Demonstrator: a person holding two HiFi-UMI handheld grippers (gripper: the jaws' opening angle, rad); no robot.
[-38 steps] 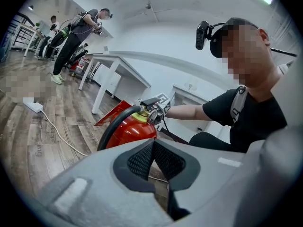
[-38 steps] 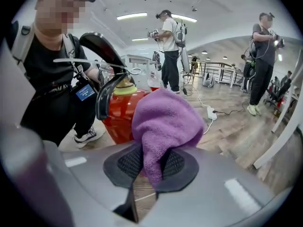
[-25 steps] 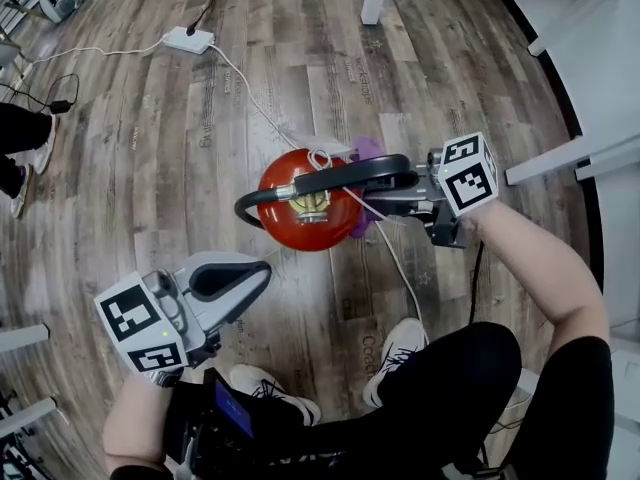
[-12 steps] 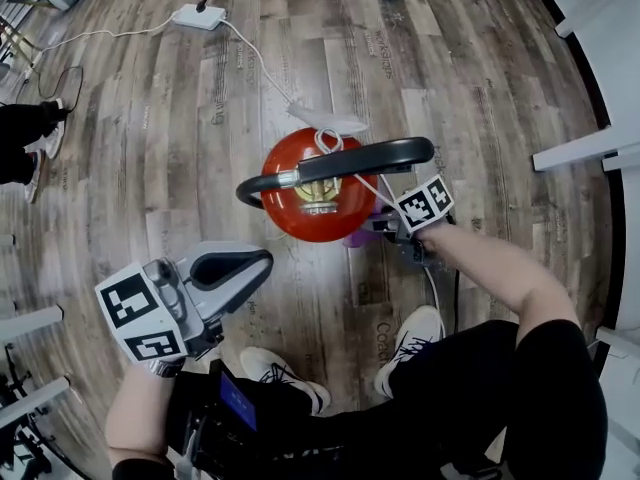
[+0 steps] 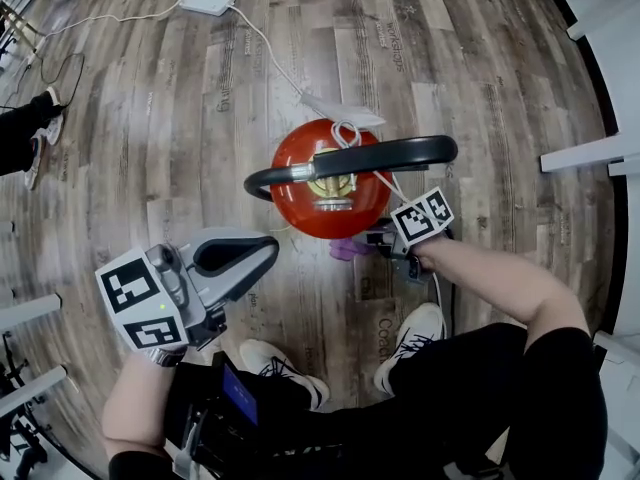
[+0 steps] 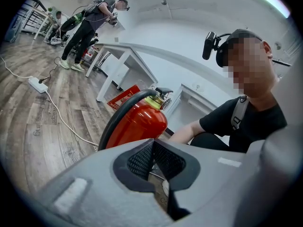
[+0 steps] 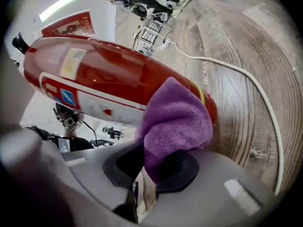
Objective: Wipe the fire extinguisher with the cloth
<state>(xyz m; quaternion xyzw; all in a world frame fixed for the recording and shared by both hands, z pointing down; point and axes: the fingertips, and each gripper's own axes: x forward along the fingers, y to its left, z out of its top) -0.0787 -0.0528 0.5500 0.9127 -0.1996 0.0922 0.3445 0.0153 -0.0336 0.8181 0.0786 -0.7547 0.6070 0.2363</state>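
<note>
Head view, looking steeply down: one red extinguisher (image 5: 325, 183) stands upright on the wood floor (image 5: 150, 168), about midway between the floor's left and right edges and just ahead of my two shoes (image 5: 280, 373). One black hose (image 5: 400, 153) arches across its top, and one white tag (image 5: 345, 111) lies at its far side. One white cable (image 5: 265, 53) runs from one power strip (image 5: 207, 3) near the floor's far left corner, past the extinguisher and on toward me.

I hold two grippers. My right gripper (image 5: 372, 240) is low at the extinguisher's near right side, its jaws pinching one purple cloth (image 5: 345, 250). Right gripper view shows the cloth bunched out past the pads and pressed against the red side near the bottom end, beside one yellow band (image 7: 202, 96).

My left gripper (image 5: 262, 251) hangs at the near left, apart from the extinguisher. Left gripper view shows its jaws pressed together at the tips, with nothing between them.

One other person (image 5: 25, 133) shows in part at the floor's left edge.
</note>
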